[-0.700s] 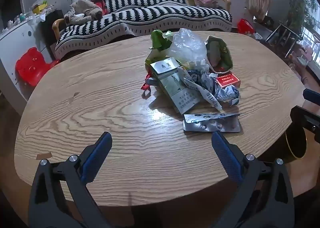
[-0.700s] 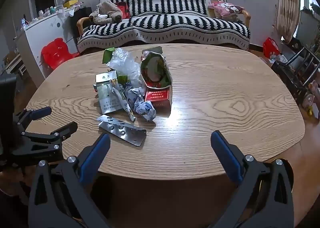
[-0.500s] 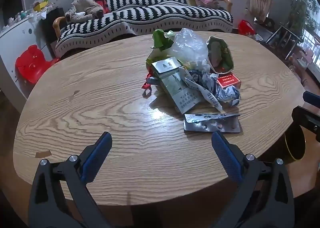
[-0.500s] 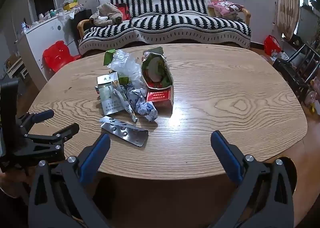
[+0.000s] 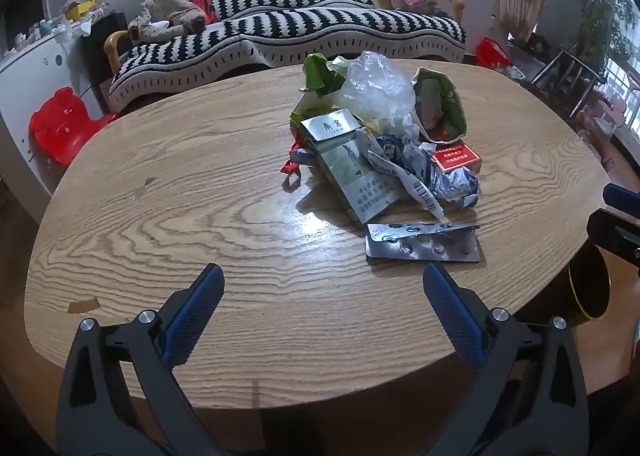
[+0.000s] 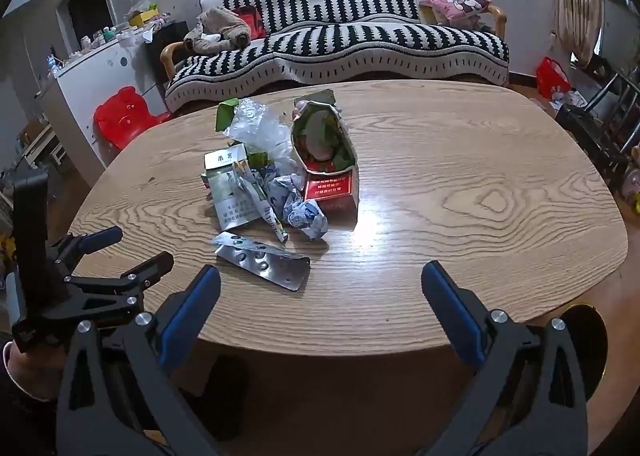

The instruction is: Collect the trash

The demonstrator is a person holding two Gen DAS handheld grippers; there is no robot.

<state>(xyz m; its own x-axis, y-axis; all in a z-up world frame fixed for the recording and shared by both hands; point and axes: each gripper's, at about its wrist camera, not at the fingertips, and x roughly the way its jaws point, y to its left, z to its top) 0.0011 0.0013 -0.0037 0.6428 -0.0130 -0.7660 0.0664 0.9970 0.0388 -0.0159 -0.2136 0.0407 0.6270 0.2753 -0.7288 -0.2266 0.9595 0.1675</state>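
Note:
A heap of trash lies mid-table: a silver pill blister sheet [image 5: 422, 244] [image 6: 264, 260] nearest me, a green-grey cigarette pack [image 5: 348, 165] [image 6: 228, 183], a red cigarette pack [image 5: 456, 156] [image 6: 330, 187], crumpled paper [image 5: 436, 175] [image 6: 304, 211], a clear plastic bag [image 5: 376, 89] [image 6: 256, 127] and a torn green carton [image 5: 438, 103] [image 6: 322, 135]. My left gripper [image 5: 322, 284] is open and empty over the near table edge. My right gripper [image 6: 320, 282] is open and empty, just in front of the near edge.
The oval wooden table [image 5: 180, 191] [image 6: 480, 183] fills both views. A dark bin with a gold rim [image 5: 590, 288] [image 6: 586, 330] stands below the table's near right edge. A striped sofa [image 5: 288, 27], a red bear-shaped stool [image 5: 64, 127] and a white cabinet stand behind.
Both grippers have edged a little forward and up; the table and trash heap sit slightly lower in view. Both stay open. Nothing on the table has moved.

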